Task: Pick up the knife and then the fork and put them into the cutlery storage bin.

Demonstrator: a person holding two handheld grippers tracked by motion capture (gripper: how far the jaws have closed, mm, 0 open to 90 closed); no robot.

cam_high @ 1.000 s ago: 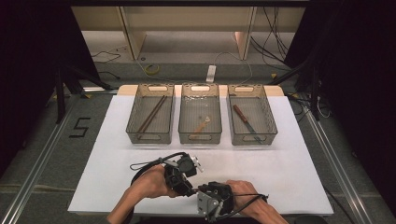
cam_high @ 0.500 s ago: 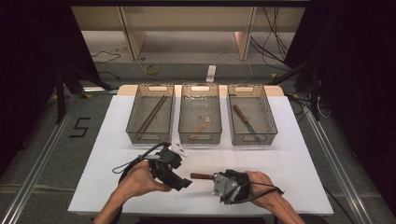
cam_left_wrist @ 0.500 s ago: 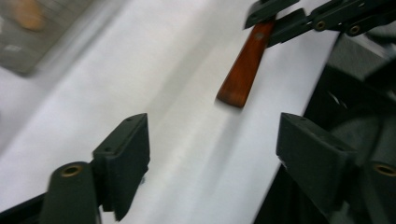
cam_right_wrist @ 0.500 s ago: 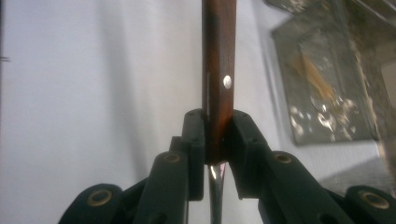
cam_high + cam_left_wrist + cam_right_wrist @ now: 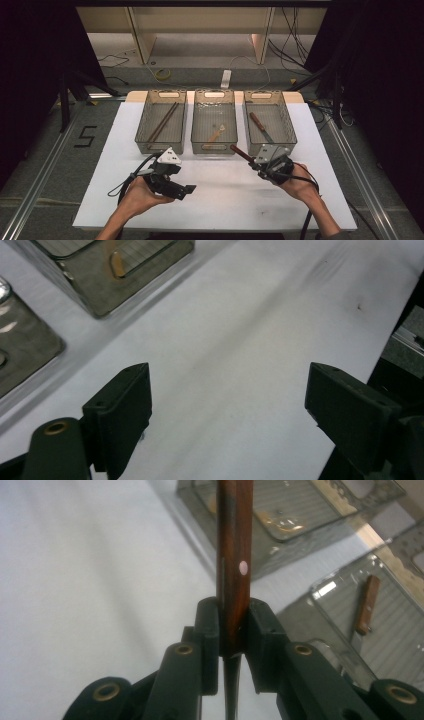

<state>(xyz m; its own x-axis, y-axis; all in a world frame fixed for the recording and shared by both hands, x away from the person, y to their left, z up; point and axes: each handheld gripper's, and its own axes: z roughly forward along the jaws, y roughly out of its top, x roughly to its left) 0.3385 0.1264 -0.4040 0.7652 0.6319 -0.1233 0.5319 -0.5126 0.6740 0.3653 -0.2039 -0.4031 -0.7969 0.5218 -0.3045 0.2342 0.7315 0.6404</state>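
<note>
My right gripper [image 5: 256,165] [image 5: 232,630] is shut on a knife with a brown wooden handle [image 5: 240,153] [image 5: 234,555]. The handle points out past the jaws toward the bins, and the blade runs back between the fingers. It hovers just in front of the right bin [image 5: 262,94], which holds another wooden-handled knife [image 5: 260,125] [image 5: 367,605]. My left gripper [image 5: 182,184] [image 5: 227,390] is over the white table near the front left. Its jaws have just been opening and stand wide apart with nothing between them.
Three clear bins stand in a row at the back of the white tabletop [image 5: 220,200]. The left bin [image 5: 162,92] holds chopsticks [image 5: 162,121]. The middle bin [image 5: 214,93] holds a pale wooden utensil [image 5: 216,134]. Bin corners [image 5: 135,275] lie up left of the left gripper.
The two grippers were together at the front centre with the knife between them. The left gripper opened, let go and moved left. The right one carried the knife right and toward the bins.
</note>
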